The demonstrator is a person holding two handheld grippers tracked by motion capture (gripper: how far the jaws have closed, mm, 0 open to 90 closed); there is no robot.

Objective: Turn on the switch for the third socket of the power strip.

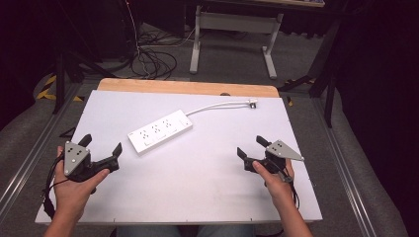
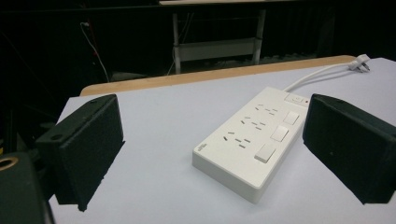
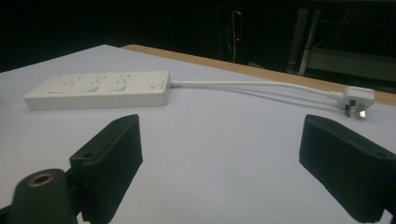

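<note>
The power strip (image 1: 159, 132) at about 12 o'clock from the hands looks like smooth white plastic with a faint satin sheen; its cable (image 1: 217, 105) and plug (image 1: 252, 103) look like the same white plastic. The tabletop (image 1: 197, 177) is a matt, smooth pale sheet, with a bare wooden edge (image 1: 188, 88) along its far side. The left tool (image 1: 101, 146) and right tool (image 1: 251, 146) have matt black pads, slightly rough in the gripper views, and each carries a dull grey plate that looks like metal.

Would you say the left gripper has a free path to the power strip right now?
Probably yes: the left gripper is open, and bare table lies between it and the power strip.
</note>
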